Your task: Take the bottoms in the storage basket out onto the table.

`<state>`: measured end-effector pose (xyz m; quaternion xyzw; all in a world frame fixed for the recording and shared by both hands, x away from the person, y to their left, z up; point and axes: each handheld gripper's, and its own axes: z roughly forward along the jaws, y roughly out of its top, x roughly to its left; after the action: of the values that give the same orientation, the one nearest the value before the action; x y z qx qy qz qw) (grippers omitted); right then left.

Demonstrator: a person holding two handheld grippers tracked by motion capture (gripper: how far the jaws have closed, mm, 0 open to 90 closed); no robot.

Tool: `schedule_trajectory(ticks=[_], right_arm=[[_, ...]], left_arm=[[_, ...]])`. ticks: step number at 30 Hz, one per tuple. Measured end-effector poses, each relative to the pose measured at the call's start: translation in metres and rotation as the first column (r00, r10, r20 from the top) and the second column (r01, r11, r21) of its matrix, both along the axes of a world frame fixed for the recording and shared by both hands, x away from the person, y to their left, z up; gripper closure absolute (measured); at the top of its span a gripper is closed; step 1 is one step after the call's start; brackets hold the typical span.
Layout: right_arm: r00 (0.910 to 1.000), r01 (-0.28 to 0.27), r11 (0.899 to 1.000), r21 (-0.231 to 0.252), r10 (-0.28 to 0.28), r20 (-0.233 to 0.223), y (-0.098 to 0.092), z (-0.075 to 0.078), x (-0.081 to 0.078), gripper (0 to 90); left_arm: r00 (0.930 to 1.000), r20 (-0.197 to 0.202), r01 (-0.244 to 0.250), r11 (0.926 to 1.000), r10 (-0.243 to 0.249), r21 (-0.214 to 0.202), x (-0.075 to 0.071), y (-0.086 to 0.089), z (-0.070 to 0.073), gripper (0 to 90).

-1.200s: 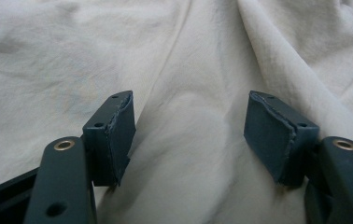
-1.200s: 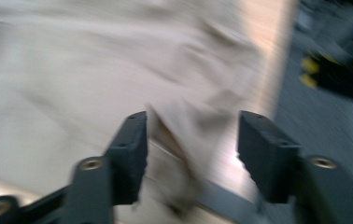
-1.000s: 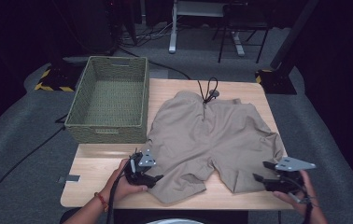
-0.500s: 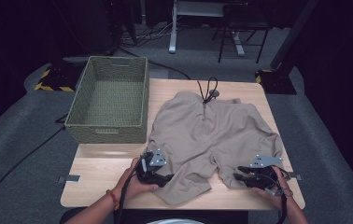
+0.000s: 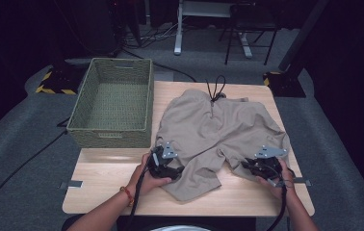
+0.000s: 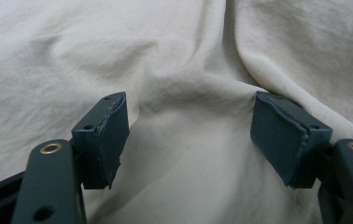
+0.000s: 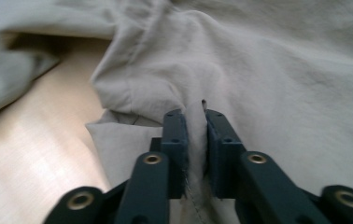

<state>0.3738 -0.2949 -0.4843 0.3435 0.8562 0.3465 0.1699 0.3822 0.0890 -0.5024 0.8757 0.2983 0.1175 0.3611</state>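
Note:
Beige shorts [image 5: 218,130] lie spread flat on the wooden table [image 5: 108,178], waistband at the far side, with a black drawstring [image 5: 216,89]. My left gripper [image 5: 179,169] rests at the near left leg, pointing right. In the left gripper view my left gripper [image 6: 191,135] stands open with wrinkled shorts cloth [image 6: 188,60] between and beyond its pads [image 6: 111,135], which do not press on it. My right gripper [image 5: 244,164] is at the near right leg hem. Its jaws have just been closing. In the right gripper view my right gripper [image 7: 195,116] pinches a fold of the shorts [image 7: 282,70].
A green woven basket [image 5: 108,137] stands at the far left of the table, right beside the shorts' left edge. Bare wood lies along the near left and under the right leg hem [image 7: 34,140]. Dark floor, cables and furniture legs surround the table.
Both hands came inward onto the shorts. The right gripper moved left from the table's right edge to the leg hem and closed on a fold. The left gripper slid right onto the left leg.

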Motion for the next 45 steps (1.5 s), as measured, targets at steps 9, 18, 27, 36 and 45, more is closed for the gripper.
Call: schedule_trajectory(ticks=[9,18,27,36,45], right_arm=[[0.9954,-0.083,0.996,0.033,0.081,0.052,-0.017,0.021,-0.040,83.6],[0.9738,-0.221,0.975,0.037,0.218,0.064,-0.027,0.033,-0.083,75.3],[0.9540,-0.295,0.951,0.099,0.286,0.089,-0.015,0.044,-0.091,50.2],[0.9897,-0.108,0.993,0.049,0.102,0.100,0.009,0.037,-0.045,39.9],[0.9549,-0.295,0.954,0.047,0.292,0.051,0.065,0.025,-0.035,46.5]], left_arm=[[1.0000,0.003,0.000,1.0000,0.000,-0.004,0.000,0.001,0.000,28.7],[1.0000,0.003,-0.002,1.0000,0.002,-0.005,-0.001,0.001,0.000,28.9],[0.9992,-0.015,0.037,0.9991,-0.037,0.019,-0.004,0.002,0.004,30.5],[0.9901,0.021,0.138,0.9900,-0.139,0.030,-0.036,0.029,0.026,29.8],[0.9893,-0.028,0.144,0.9884,-0.143,0.048,-0.051,0.056,0.017,42.5]])
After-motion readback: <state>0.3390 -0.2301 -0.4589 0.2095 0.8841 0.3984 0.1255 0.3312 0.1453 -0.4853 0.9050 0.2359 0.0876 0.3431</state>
